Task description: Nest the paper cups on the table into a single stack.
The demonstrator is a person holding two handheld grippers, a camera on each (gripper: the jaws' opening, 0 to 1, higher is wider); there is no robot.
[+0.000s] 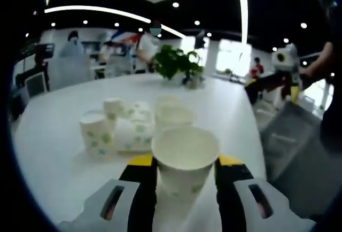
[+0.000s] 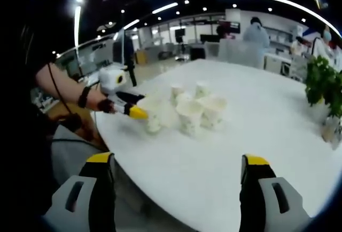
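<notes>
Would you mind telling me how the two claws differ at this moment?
The left claw grips an upright paper cup between its jaws, while the right claw stands wide open and empty. The left claw sits at the cup cluster; the right claw is back near the table edge. Both have yellow-tipped black jaws.

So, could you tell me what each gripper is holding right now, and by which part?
The left gripper holds an upright paper cup by its sides, below the rim. The right gripper is open, holding nothing.
</notes>
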